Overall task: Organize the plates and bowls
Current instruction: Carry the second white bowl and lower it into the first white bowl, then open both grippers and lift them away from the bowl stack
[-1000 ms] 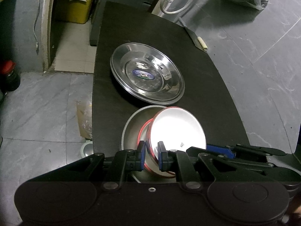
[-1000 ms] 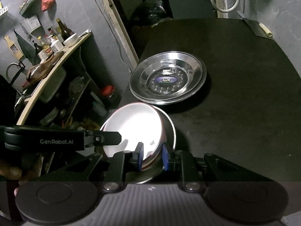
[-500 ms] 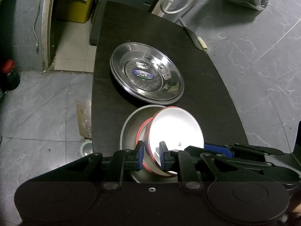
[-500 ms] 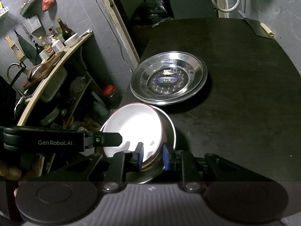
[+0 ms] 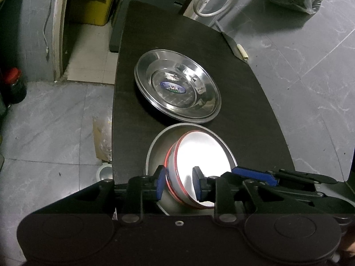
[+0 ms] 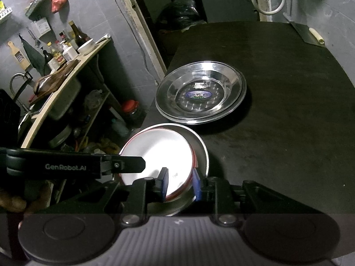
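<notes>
A white bowl with a red rim (image 5: 199,153) (image 6: 155,153) sits inside a larger grey bowl (image 5: 155,155) (image 6: 203,153) at the near left edge of the black table (image 5: 244,110) (image 6: 288,110). My left gripper (image 5: 178,182) is open, its fingers astride the white bowl's left rim. My right gripper (image 6: 180,184) is open, its fingers astride the same bowl's right rim. Farther back lies a stack of steel plates (image 5: 177,86) (image 6: 199,93) with a blue sticker.
A cleaver (image 5: 236,47) (image 6: 308,34) lies at the table's far right corner. Left of the table are a shelf with bottles (image 6: 64,51), a red-lidded jar (image 5: 13,84) (image 6: 131,110) on the floor and a yellow box (image 5: 93,11).
Both grippers have opened and let go of the white bowl's rim. The bowl has settled lower into the grey bowl.
</notes>
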`<state>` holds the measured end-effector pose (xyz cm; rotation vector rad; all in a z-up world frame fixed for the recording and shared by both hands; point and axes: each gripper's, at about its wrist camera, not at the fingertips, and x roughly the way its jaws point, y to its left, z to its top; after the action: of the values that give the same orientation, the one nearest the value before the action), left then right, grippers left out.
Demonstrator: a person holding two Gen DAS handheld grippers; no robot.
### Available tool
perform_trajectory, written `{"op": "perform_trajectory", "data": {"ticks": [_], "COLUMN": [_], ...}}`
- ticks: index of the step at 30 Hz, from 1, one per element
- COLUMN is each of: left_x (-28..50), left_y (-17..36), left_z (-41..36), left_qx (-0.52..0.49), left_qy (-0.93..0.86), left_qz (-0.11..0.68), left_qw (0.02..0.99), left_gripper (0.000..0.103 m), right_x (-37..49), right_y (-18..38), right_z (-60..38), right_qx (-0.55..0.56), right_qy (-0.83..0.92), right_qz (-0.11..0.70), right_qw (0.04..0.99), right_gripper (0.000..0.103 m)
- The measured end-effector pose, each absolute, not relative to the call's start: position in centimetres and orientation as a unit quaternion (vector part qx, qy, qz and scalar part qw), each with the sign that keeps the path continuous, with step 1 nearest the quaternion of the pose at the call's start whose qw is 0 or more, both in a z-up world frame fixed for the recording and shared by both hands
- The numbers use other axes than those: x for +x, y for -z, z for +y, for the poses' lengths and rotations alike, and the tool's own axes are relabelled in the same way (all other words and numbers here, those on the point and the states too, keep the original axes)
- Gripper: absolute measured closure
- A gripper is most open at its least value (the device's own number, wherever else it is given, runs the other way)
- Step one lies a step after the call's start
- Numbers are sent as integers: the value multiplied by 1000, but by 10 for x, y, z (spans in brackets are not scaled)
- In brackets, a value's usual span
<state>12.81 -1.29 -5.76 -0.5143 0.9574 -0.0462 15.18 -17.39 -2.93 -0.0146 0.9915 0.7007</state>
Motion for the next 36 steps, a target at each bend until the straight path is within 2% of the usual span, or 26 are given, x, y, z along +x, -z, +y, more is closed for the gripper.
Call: {"op": "perform_trajectory", "data": {"ticks": [4, 8, 11, 16, 18, 19, 21, 26, 36], "left_x": [128, 128, 128, 127, 127, 128, 128, 130, 118], "left_y": [57, 52, 46, 34, 30, 28, 24, 20, 25], "left_z": [-13, -15, -16, -17, -17, -17, -18, -10, 4], "left_qx": [-246, -238, -229, -218, -213, -208, -196, -201, -190], "left_qy": [22, 23, 25, 24, 19, 12, -6, -30, -79], "left_qz": [453, 449, 443, 428, 423, 422, 419, 415, 429], "left_qw": [856, 861, 867, 877, 881, 882, 887, 887, 880], "left_gripper": [73, 66, 58, 44, 32, 29, 12, 1, 1], "right_x": [153, 149, 146, 148, 150, 151, 153, 157, 172], "right_y": [28, 22, 16, 6, 5, 5, 5, 9, 22], "right_z": [-177, -179, -181, -191, -195, -197, -201, -204, -213], "right_qx": [-8, -9, -12, -4, 2, 5, 10, 6, -17], "right_qy": [-332, -340, -340, -328, -321, -315, -305, -287, -249], "right_qz": [460, 441, 427, 406, 403, 401, 401, 406, 441], "right_qw": [824, 830, 838, 853, 857, 860, 864, 868, 862], "right_gripper": [73, 67, 54, 39, 22, 18, 6, 0, 0]}}
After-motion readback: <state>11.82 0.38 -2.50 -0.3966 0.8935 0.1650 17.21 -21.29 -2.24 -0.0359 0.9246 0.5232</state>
